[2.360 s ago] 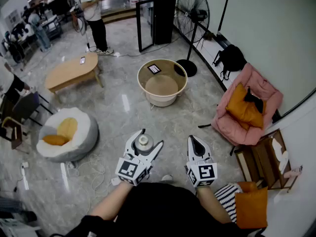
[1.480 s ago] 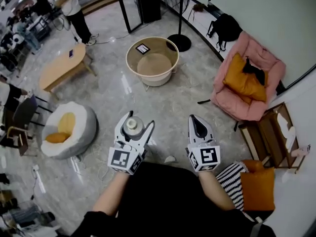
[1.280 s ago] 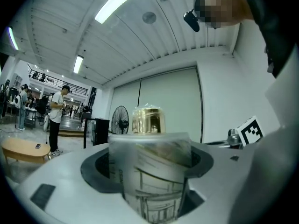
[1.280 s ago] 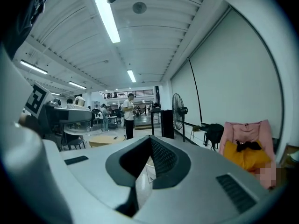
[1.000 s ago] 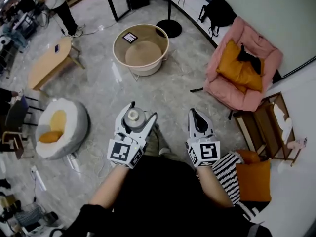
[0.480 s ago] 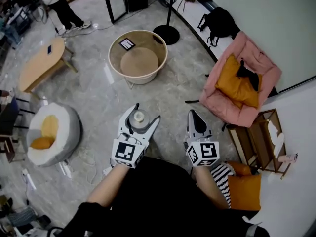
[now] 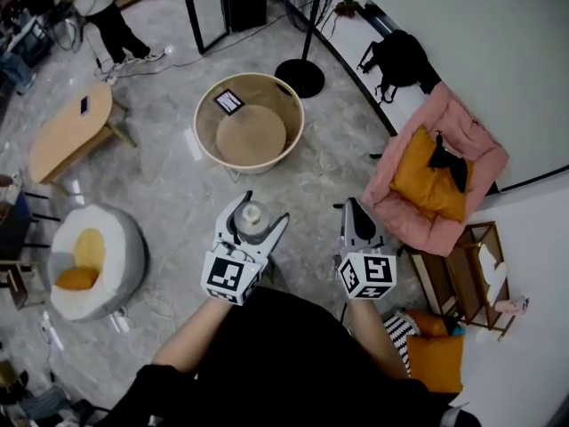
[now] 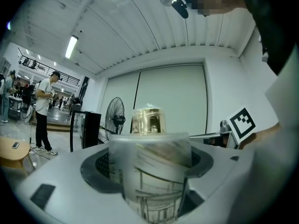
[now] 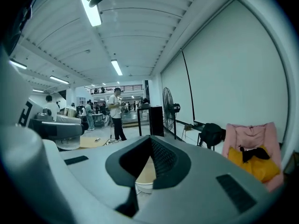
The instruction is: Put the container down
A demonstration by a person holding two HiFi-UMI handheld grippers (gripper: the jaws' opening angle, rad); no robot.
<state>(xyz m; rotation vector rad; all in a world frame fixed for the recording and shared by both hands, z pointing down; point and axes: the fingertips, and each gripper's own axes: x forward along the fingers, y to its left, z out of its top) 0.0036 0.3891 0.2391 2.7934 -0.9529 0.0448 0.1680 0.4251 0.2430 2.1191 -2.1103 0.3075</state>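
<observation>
- Jaws of the left gripper (image 7: pixel 262 209) are clamped on the container (image 8: pixel 152 169), one against each side of it, holding it upright in the air above the grey stone floor (image 7: pixel 178 194)
- The container is a cloudy plastic cup with dark line drawings on its wall and a gold-coloured cap (image 8: pixel 148 120) on top; in the head view it sits between the white fingers, near the person's body
- The right gripper (image 7: pixel 352 205) is just right of the left one, level with it and apart from it; its jaws are pressed together at the tips with nothing between them
- On the floor at the near left lies a white bean bag (image 7: pixel 89 256) with a yellow cushion (image 7: pixel 78 278) in its hollow
- Farther off on the left stands a low wooden bench (image 7: pixel 67 132) with a small dark flat item on it, and a person (image 7: pixel 98 16) stands beyond it
- A round pale tub (image 7: pixel 289 118) stands on the floor straight ahead of the grippers, well apart from them, with a square marker card (image 7: pixel 228 101) lying inside
- A black fan base (image 7: pixel 300 76) stands just beyond the tub
- At the right, against the wall, a pink armchair (image 7: pixel 462 140) holds an orange cushion (image 7: pixel 420 181); a black bag (image 7: pixel 400 59) lies farther along the wall
- A wooden rack (image 7: pixel 467 269) stands at the near right
</observation>
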